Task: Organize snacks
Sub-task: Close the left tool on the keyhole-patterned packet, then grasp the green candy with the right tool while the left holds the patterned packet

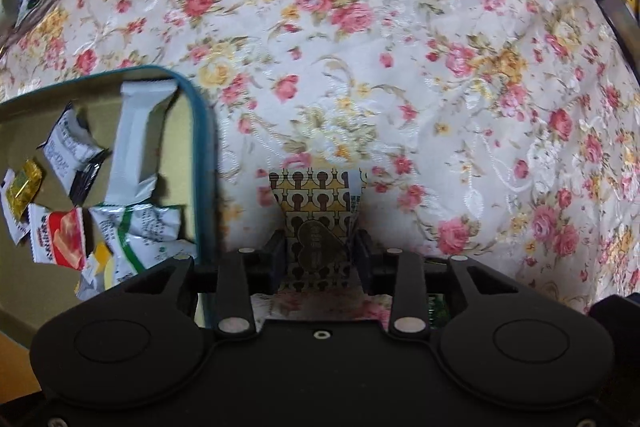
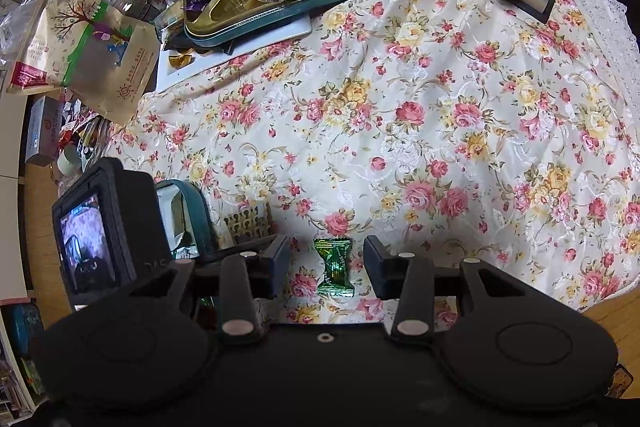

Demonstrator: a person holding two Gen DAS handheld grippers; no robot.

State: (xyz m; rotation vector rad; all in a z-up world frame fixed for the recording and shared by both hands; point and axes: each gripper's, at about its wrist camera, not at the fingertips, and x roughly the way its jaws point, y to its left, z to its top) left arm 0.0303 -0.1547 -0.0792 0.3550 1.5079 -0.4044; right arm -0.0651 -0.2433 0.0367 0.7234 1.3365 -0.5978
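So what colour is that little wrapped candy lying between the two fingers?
Shiny green: the candy shows best in the right wrist view, on the floral tablecloth.

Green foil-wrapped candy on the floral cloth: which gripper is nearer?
Right. The right gripper straddles the green foil-wrapped candy, open. The left gripper, off to its left, grips a brown-and-gold patterned packet.

Floral tablecloth [image 2: 420, 115] — green candy [image 2: 334, 267], tins [image 1: 206, 163]
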